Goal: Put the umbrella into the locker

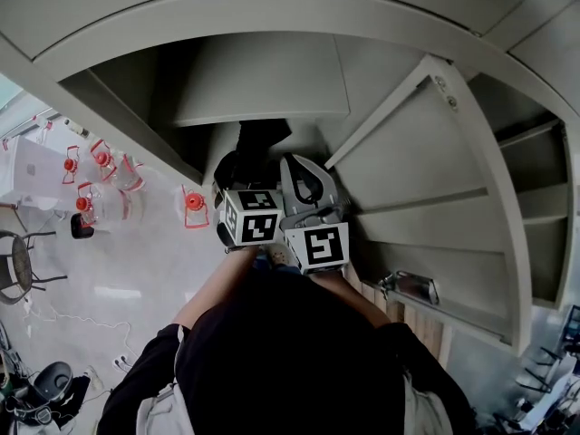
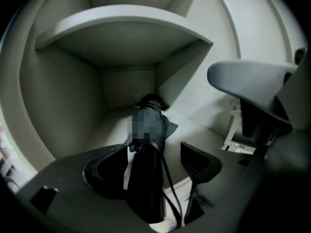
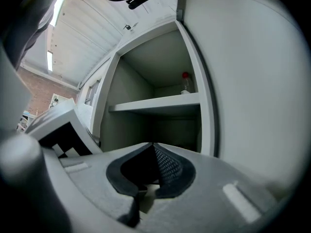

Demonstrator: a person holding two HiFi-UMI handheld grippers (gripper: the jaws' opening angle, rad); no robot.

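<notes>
Gaping around the black folded fabric umbrella (image 2: pixel 146 183) in the pale grey metal locker (image 2: pixel 73 106), the left gripper (image 2: pixel 156 147) should be backing straight nearward without dragging it; the right gripper (image 3: pixel 154 147) is clenching empty.

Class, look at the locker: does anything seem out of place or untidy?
The black umbrella lies in the locker, but its loose cord trails back between the left gripper's open fingers. Nothing looks spilled or damaged.

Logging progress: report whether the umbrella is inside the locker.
Inside: the folded umbrella lies on the locker floor, between the left gripper's open jaws.
</notes>
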